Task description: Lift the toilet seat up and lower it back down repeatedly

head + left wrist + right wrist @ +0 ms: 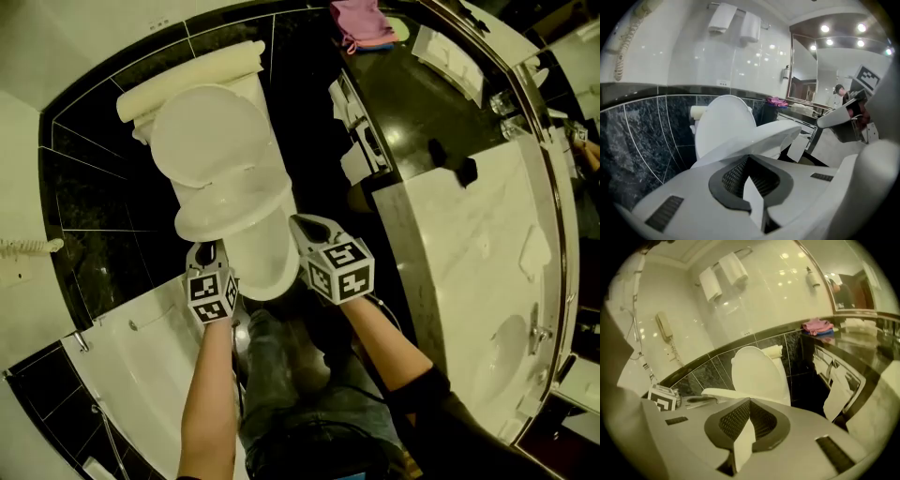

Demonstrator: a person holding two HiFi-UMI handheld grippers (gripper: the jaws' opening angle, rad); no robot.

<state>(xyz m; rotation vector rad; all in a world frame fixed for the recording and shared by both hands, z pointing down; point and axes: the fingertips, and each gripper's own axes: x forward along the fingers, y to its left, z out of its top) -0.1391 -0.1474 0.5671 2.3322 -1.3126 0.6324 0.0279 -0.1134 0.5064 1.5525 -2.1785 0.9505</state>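
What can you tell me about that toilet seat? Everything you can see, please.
The toilet seat is a white, glossy oval ring, plastic by its look. It is half raised, its front tilted up off the bowl, with the lid upright behind it. Its front rim sits at the closed fingers of the left gripper and the right gripper, and it seems to rest on them rather than be pinched.

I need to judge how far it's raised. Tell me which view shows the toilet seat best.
Left gripper view: the toilet seat slants side-on before the upright lid. The right gripper view shows only its thin edge; the head view looks down on it, hiding the tilt.
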